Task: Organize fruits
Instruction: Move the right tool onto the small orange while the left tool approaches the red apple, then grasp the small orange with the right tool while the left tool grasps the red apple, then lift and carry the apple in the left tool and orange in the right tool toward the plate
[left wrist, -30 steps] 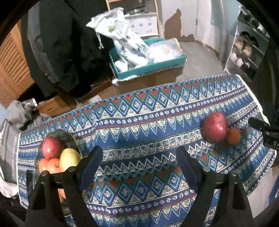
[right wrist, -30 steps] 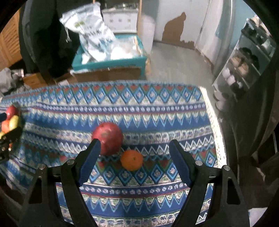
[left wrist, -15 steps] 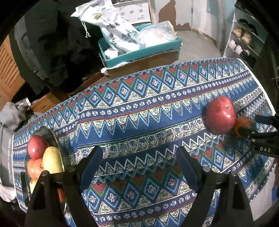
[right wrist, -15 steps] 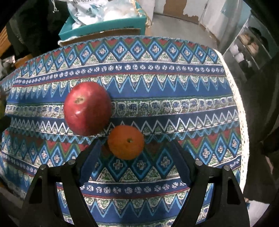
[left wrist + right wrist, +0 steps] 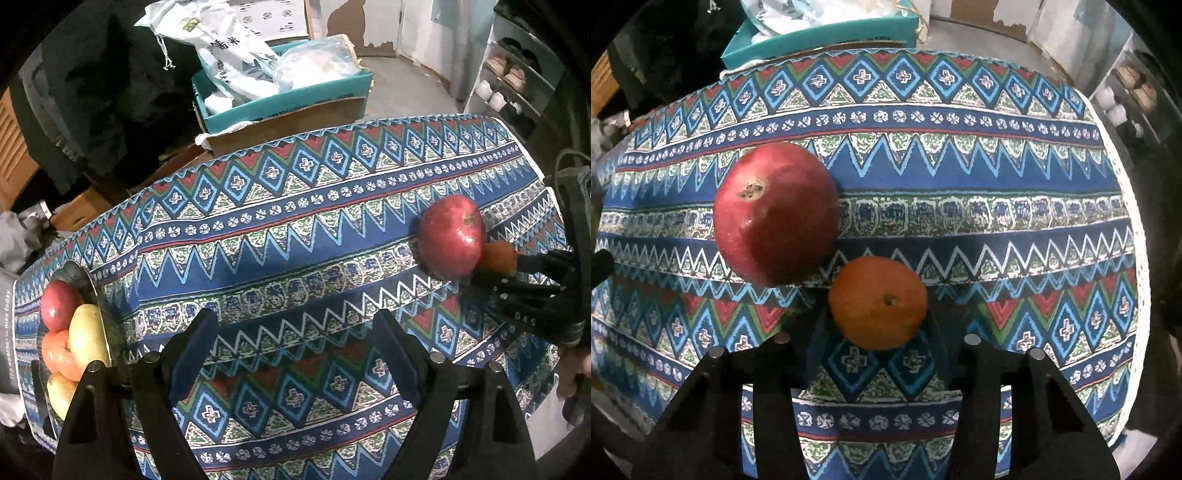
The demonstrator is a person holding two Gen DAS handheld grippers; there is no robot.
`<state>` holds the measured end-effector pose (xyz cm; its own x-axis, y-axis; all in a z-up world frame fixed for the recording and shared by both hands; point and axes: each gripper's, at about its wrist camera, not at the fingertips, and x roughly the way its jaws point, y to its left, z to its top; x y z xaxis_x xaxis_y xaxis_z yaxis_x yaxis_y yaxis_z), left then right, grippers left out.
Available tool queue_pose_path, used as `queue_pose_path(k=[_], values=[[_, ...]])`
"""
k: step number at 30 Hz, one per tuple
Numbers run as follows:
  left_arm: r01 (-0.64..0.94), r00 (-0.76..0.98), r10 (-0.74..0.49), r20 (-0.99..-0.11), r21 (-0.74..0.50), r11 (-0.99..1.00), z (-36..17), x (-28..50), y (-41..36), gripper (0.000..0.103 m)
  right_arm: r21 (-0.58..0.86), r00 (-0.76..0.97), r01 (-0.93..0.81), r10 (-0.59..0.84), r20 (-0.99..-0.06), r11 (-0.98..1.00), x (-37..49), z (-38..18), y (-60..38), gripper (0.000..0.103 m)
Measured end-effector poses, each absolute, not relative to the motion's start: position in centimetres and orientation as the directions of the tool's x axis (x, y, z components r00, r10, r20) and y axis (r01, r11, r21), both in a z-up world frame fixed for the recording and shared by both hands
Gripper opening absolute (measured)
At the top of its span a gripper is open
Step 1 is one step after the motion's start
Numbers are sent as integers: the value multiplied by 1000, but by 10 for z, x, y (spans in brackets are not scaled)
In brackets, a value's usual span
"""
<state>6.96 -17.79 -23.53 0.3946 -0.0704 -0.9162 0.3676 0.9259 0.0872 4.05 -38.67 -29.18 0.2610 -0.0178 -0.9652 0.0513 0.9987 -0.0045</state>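
A small orange [image 5: 877, 302] lies on the patterned tablecloth [image 5: 960, 177], touching a big red pomegranate [image 5: 775, 214] to its upper left. My right gripper [image 5: 877, 326] points steeply down and is shut on the orange, one finger on each side of it. In the left wrist view the same pomegranate [image 5: 452, 236] and orange [image 5: 496, 256] sit at the right, the right gripper [image 5: 532, 273] reaching in from the edge. My left gripper [image 5: 295, 332] hangs open over bare cloth, nothing between its fingers. A glass bowl [image 5: 74, 269] at the far left holds a red apple [image 5: 59, 304] and several other fruits.
Behind the table stands a teal box [image 5: 288, 99] on a cardboard carton, with plastic bags in it. A shoe rack [image 5: 517, 81] is at the back right. The cloth's right edge [image 5: 1134, 229] drops off close to the orange. A dark garment hangs at the back left.
The right gripper sank toward the orange and its fingers closed in on it. The left gripper came down a little; the bowl slid toward the left edge of its view.
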Motion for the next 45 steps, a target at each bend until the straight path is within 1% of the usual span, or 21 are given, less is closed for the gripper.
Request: queue_pose_path(k=[5, 10, 14, 18, 23, 29, 38, 45], values=[[385, 386, -89, -918, 73, 920, -235, 70, -192, 87, -30, 270, 41, -40, -962, 999, 41, -294, -377, 47], [425, 383, -120, -916, 59, 903, -232, 69, -217, 87, -79, 293, 76, -98, -951, 994, 39, -273, -387, 47], [460, 365, -168, -916, 20, 888, -230, 68, -239, 87, -82, 307, 127, -118, -944, 988, 38, -259, -405, 47], [481, 349, -188, -918, 3, 877, -234, 70, -256, 87, -85, 319, 176, -138, -938, 981, 36, -248, -425, 47], [484, 347, -195, -917, -3, 875, -239, 75, -272, 87, -84, 327, 204, -149, -933, 975, 37, -245, -438, 47], [479, 307, -228, -924, -57, 876, -247, 81, -289, 87, -82, 325, 217, -151, -934, 973, 36, -244, -448, 47], [484, 279, -185, -942, -29, 875, -273, 88, -310, 87, -65, 313, 240, -140, -939, 969, 37, -253, -459, 47], [456, 241, -202, -949, -73, 887, -288, 96, -310, 87, -56, 306, 243, -131, -943, 968, 39, -258, -462, 47]])
